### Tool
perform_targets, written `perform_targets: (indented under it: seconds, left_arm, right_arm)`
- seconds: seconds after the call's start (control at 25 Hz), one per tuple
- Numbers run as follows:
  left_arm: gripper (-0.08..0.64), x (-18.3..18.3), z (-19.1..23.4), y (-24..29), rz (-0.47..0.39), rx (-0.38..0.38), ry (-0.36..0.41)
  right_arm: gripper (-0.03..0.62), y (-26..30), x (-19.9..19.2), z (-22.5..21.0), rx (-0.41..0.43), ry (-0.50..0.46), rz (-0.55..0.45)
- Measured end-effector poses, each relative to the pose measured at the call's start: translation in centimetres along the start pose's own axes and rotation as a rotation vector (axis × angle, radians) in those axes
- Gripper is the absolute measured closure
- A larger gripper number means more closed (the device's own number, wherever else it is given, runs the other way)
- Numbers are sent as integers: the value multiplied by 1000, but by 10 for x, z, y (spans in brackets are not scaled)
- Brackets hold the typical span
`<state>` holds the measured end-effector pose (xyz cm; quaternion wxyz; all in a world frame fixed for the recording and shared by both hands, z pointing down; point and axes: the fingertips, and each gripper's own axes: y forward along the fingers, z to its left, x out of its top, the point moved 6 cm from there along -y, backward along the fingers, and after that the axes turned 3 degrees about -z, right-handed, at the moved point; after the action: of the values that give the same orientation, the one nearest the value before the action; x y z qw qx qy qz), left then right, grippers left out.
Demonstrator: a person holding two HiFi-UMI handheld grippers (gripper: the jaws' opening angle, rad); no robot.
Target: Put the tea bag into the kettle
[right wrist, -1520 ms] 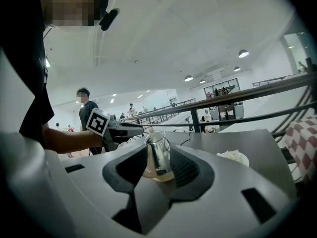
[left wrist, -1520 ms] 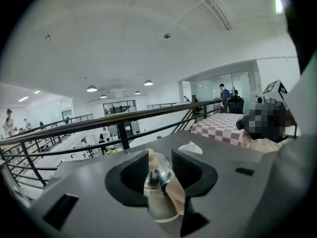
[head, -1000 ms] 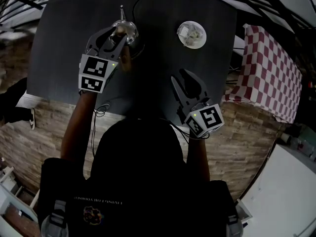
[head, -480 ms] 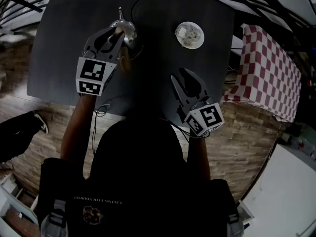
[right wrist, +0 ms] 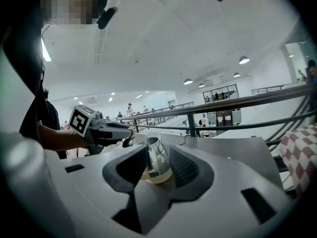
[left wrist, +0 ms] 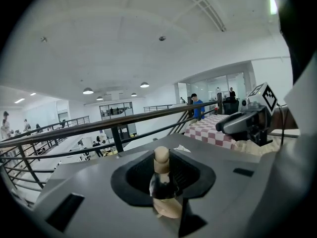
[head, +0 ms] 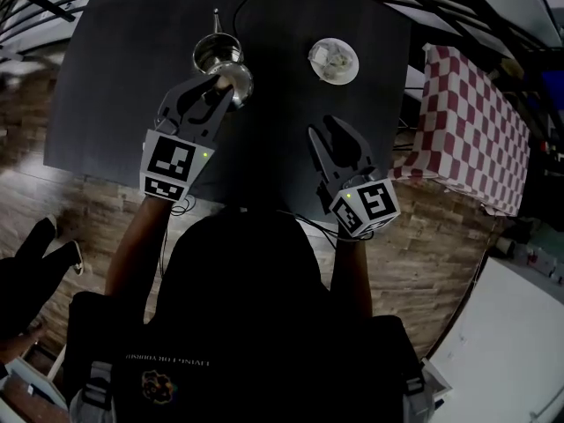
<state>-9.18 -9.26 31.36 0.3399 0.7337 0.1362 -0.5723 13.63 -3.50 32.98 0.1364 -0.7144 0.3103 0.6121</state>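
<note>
Left gripper (head: 218,91): its jaws have just been closing, and now they pinch the lid knob (left wrist: 161,157) between them.
Left arm (head: 139,236): bare, stretched out straight behind its gripper.
Right gripper (head: 324,137): jaws apart, nothing between them.
Right arm (head: 352,267): tucked near the body, behind its gripper.

Dim head view, gripper views bright under ceiling lamps (left wrist: 88,90), fisheye bending, dark corners
</note>
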Motion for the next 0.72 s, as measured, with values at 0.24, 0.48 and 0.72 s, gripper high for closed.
perform_targets:
  seconds: [0.24, 0.48, 0.72]
  left_arm:
    - [460, -10, -38, -4, 13, -54, -20]
    - [460, -22, -66, -3, 29, -77, -25]
    - [460, -29, -84, 7, 49, -110, -13]
  right_arm:
    - [453, -13, 2, -12, -59, -47, 8]
    - [453, -26, -5, -24, -151, -113, 63]
    - [453, -31, -19, -30, -179, -107, 100]
